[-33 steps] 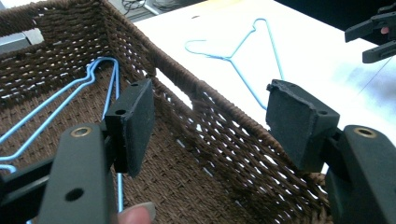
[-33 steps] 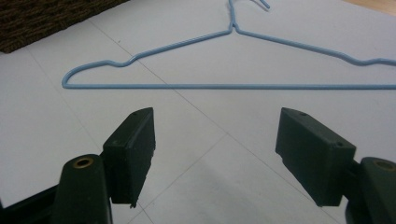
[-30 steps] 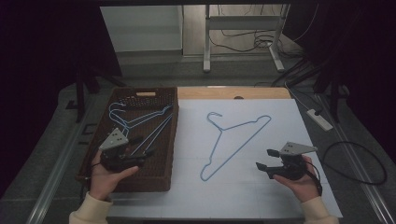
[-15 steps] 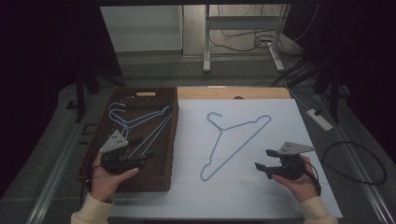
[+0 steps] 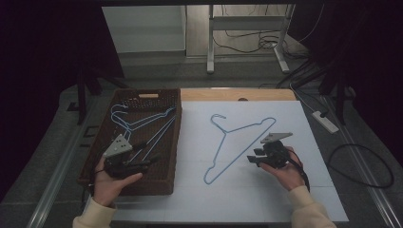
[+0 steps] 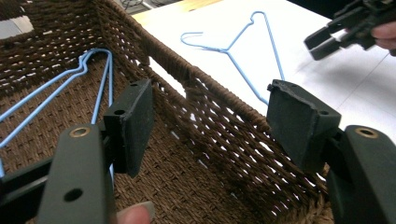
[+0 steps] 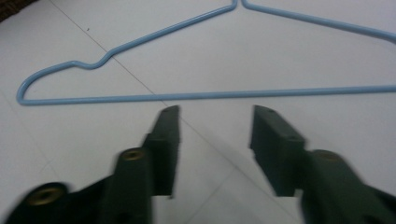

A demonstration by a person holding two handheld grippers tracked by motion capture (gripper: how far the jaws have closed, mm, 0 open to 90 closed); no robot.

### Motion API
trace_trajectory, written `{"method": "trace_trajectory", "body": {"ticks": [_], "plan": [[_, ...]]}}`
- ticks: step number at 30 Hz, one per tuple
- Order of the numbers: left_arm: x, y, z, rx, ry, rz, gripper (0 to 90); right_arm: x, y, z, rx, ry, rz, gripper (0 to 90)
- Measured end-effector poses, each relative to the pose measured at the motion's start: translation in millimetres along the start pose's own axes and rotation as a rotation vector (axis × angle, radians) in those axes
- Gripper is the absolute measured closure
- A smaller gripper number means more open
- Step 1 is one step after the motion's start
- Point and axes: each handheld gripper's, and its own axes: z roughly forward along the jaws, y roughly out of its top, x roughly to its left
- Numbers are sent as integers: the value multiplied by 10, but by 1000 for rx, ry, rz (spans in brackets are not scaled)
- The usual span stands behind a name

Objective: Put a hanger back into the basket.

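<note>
On the white surface (image 5: 266,199) lies a blue hanger (image 5: 237,142); my right gripper (image 5: 253,160), fingers just narrowing but empty, lines up on its bar, while the left gripper (image 5: 151,161) waits wide over the basket (image 5: 138,190).

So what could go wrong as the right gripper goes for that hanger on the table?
The blue hanger is thin wire lying flat on the white table. The right gripper, whose jaws have just been closing with nothing between them, may scrape the surface or push the wire away instead of pinching it. The left gripper sits open inside the wicker basket beside more hangers; moving it could snag them or the basket wall.
</note>
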Motion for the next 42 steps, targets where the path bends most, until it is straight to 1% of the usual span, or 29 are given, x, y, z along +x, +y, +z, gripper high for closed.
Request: {"method": "trace_trajectory", "body": {"ticks": [2, 4, 5, 6, 9, 11, 13, 14, 17, 20, 21, 24, 29, 33, 36, 42], "plan": [[-10, 2, 4, 2, -3, 3, 324, -26, 74, 70, 23, 14, 24, 761], [-20, 4, 3, -1, -5, 5, 324, -51, 142, 143, 40, 15, 40, 855], [-24, 5, 3, -1, -6, 7, 324, -64, 174, 181, 57, 19, 41, 888], [-27, 6, 2, 0, -5, 9, 324, -67, 202, 219, 68, 16, 40, 900], [-27, 5, 2, -1, -7, 8, 324, -63, 267, 323, 99, 25, 35, 900], [-25, 2, 6, -1, -9, 7, 324, -47, 305, 383, 119, 22, 28, 900], [-24, -2, 12, 3, -10, 8, 324, -45, 341, 432, 123, 31, 27, 900], [-26, -4, 15, 4, -12, 7, 324, -44, 357, 453, 129, 28, 22, 900], [-29, -5, 13, 4, -12, 8, 324, -26, 396, 525, 146, 39, 15, 900], [-26, -4, 5, 1, -10, 8, 324, 32, 420, 586, 163, 58, -2, 900], [-25, -5, 4, 2, -12, 7, 324, 67, 420, 612, 180, 62, -15, 900], [-22, -9, 4, 2, -11, 6, 324, 101, 400, 644, 201, 64, -22, 900], [-31, -7, 4, 3, -11, 10, 324, 83, 363, 617, 193, 77, 13, 900], [-30, -7, -6, 0, -10, 9, 325, 107, 272, 552, 174, 66, 41, 900], [-32, -9, -4, 1, -11, 9, 325, 142, 191, 489, 166, 67, 55, 900], [-47, -3, 0, 2, -13, 13, 325, 269, 33, 352, 172, 87, 42, 900]]}}
